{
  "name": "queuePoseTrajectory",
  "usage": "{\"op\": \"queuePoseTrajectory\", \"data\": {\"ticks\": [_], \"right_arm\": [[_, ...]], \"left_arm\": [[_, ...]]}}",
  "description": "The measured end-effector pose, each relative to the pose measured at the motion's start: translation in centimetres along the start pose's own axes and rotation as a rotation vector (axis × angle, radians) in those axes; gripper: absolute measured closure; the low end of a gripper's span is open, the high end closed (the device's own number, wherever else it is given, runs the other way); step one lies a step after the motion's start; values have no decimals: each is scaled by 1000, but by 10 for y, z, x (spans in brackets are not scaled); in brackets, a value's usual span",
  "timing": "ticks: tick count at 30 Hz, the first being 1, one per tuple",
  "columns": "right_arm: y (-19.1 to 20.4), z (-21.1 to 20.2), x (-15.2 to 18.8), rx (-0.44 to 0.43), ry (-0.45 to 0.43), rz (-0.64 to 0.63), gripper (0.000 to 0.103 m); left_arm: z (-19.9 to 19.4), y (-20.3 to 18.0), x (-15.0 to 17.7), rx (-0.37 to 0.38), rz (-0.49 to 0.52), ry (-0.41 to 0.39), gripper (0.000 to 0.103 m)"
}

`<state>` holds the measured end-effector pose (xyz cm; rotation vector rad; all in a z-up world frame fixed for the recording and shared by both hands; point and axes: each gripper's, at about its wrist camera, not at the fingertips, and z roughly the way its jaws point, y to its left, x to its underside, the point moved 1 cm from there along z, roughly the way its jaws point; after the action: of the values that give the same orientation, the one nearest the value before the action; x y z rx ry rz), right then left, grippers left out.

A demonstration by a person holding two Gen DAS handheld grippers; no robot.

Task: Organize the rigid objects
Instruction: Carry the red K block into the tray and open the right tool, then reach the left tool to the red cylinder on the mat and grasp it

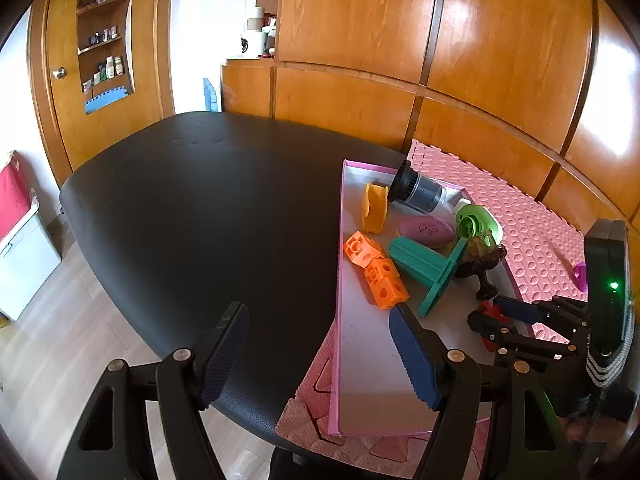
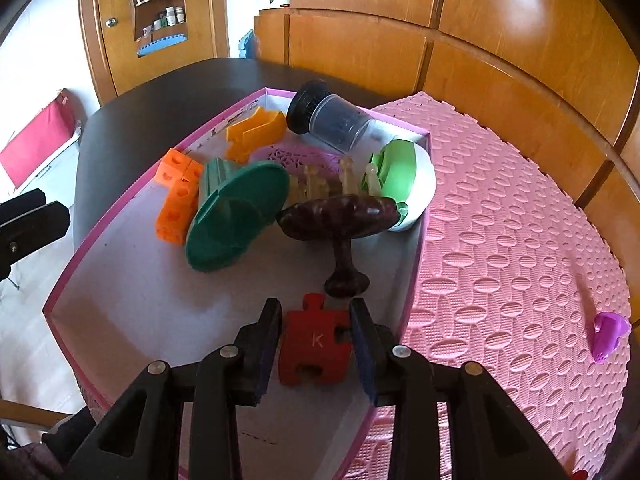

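The right gripper [image 2: 316, 344], at the bottom middle of the right wrist view, has a flat red plastic puzzle piece with a white letter K [image 2: 314, 346] between its jaws. The jaws stand close on both sides, but I cannot tell if they press on it. The piece sits low inside the shallow pink-rimmed box [image 2: 132, 196], near the box's right wall.

To do this step well, let go gently so the piece lies flat, clear of the shiny dark brown mushroom-shaped knob [image 2: 340, 220] just above it.

The left gripper [image 1: 320, 356] is wide open and holds nothing. The bumpy pink foam mat [image 2: 512, 216] looks soft.
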<state>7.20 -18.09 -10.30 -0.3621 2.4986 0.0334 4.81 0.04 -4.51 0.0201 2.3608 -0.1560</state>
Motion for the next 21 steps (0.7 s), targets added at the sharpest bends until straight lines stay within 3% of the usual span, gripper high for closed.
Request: {"op": "queuePoseTrajectory", "data": {"ticks": [10, 21], "right_arm": [[-1, -4, -1, -47, 10, 56, 63], [-8, -26, -1, -43, -52, 116, 62]], "left_arm": [[-2, -7, 2, 6, 20, 2, 30], [-7, -12, 2, 20, 27, -4, 30]]}}
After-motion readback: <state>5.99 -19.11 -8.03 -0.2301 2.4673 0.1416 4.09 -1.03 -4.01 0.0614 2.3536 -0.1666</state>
